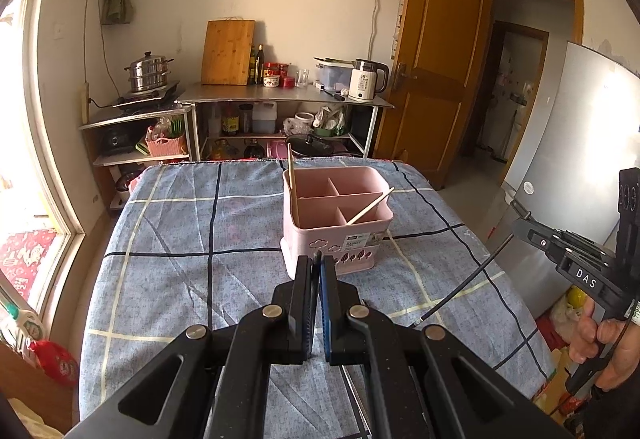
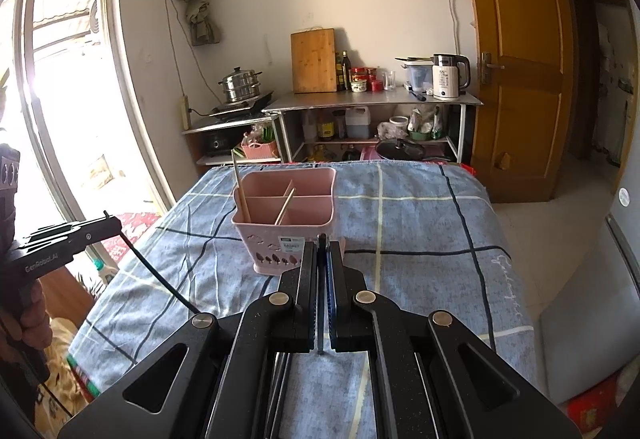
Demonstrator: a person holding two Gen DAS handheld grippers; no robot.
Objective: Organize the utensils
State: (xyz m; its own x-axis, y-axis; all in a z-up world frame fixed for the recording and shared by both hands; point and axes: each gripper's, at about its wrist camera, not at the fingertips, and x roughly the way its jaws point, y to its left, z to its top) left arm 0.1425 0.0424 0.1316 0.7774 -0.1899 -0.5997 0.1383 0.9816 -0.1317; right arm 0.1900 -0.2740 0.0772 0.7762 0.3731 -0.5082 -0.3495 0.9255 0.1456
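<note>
Before the pink caddy we hold both grippers; right pinches a dark chopstick lengthwise for dropping in; left likewise clamps one.

A blue checked cloth is covering the worktop, and a pink caddy is standing upright on it, toward the far edge.

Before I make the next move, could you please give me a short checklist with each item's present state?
1. Left gripper clamped on its dark chopstick: ok.
2. Right gripper clamped on the other dark chopstick: ok.
3. Pink caddy upright on the tablecloth: ok.
4. Free compartments in the caddy: ok, only two wooden chopsticks inside.
5. Grip firm enough: cannot tell.
</note>
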